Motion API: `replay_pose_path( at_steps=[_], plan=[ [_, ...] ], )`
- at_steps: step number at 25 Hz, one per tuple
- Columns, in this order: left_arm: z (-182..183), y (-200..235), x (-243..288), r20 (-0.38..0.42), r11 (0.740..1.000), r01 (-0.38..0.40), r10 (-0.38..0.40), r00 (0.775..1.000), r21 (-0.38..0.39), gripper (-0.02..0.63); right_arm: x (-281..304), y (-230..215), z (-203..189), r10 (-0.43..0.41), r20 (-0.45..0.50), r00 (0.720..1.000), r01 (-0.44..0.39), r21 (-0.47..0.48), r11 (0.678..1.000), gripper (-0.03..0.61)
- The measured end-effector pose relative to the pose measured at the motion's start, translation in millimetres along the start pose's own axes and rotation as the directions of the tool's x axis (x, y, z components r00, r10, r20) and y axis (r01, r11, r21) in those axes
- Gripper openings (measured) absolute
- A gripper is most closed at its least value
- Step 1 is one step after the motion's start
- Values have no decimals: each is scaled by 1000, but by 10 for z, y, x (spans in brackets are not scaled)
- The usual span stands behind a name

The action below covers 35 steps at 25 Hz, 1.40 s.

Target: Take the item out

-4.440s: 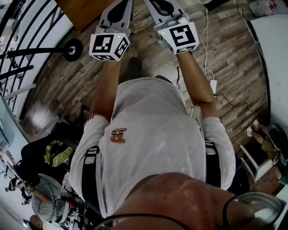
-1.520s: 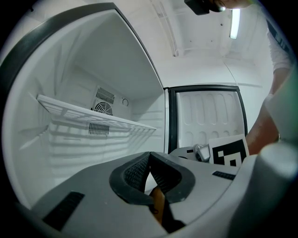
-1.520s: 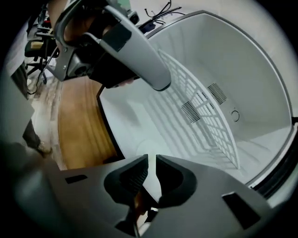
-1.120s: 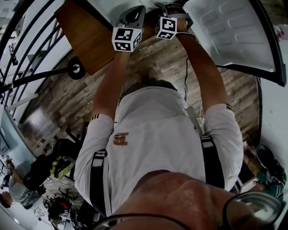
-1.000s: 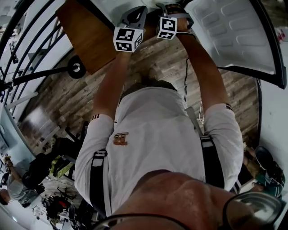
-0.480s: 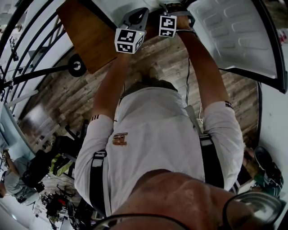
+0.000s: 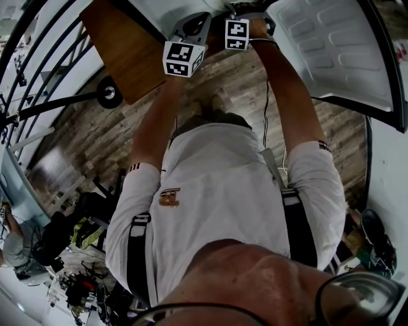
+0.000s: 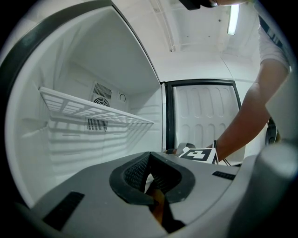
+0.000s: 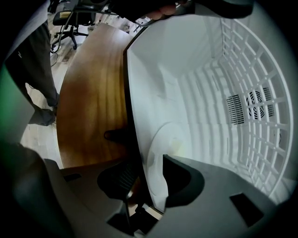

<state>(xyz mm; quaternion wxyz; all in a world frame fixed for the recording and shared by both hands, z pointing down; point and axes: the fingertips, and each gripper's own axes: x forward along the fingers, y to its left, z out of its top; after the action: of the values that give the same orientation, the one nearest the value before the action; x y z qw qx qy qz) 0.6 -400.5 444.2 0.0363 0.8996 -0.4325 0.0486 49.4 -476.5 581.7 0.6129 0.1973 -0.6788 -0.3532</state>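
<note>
Head view: the person stands on the plank floor [image 7: 95,137] facing an open fridge [image 7: 152,11] at the top edge of the picture. Both arms are stretched forward and up, elbows nearly straight. The left gripper [image 7: 195,23] and the right gripper [image 7: 241,11] sit close side by side at the fridge mouth. A wooden panel [image 7: 121,48] borders the opening on the left. The fridge door [image 7: 331,51] stands swung wide on the right, so there is open room between them.

Left gripper view: the left gripper [image 8: 150,158] points level into the white compartment, its jaws pressed together at the tips with nothing between them. A wire shelf [image 8: 93,109] juts from the left wall above the jaws' height, with a vent grille [image 8: 97,124] on the back wall under it. The space below the shelf is open. To the right, the right forearm [image 8: 242,121] crosses before the ribbed door liner.

Right gripper view: the picture is rolled to one side. The right gripper [image 9: 142,169] has its jaws spread. The dark front edge of the fridge wall [image 9: 126,107] runs down between them, with the wooden panel to its left and the white interior to its right. Whether either jaw touches that edge I cannot tell. A faint round outline [image 9: 170,142] lies on the white surface just ahead; what it is cannot be made out. No view shows which thing is the item to take out.
</note>
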Motion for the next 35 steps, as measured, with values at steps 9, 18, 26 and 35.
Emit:
replay_pose_path(
  at_steps=[9,18,26,35],
  plan=[
    [-19,50,-40,-6,1000,-3,3,1000,-4,18,27,38,-26,27,2,1000,-27,17,999,143],
    [-47,-31,51,-10,1000,23,-23,1000,-8,18,-23,30,-62,0,22,1000,-1,43,999,78],
    [-51,-96,80,-12,999,44,-44,999,-7,18,-98,43,-51,-37,19,999,36,36,999,69],
    [-114,-151,146,-18,998,55,-56,998,-17,18,-170,-48,-63,-163,19,986,162,55,985,48]
  ],
)
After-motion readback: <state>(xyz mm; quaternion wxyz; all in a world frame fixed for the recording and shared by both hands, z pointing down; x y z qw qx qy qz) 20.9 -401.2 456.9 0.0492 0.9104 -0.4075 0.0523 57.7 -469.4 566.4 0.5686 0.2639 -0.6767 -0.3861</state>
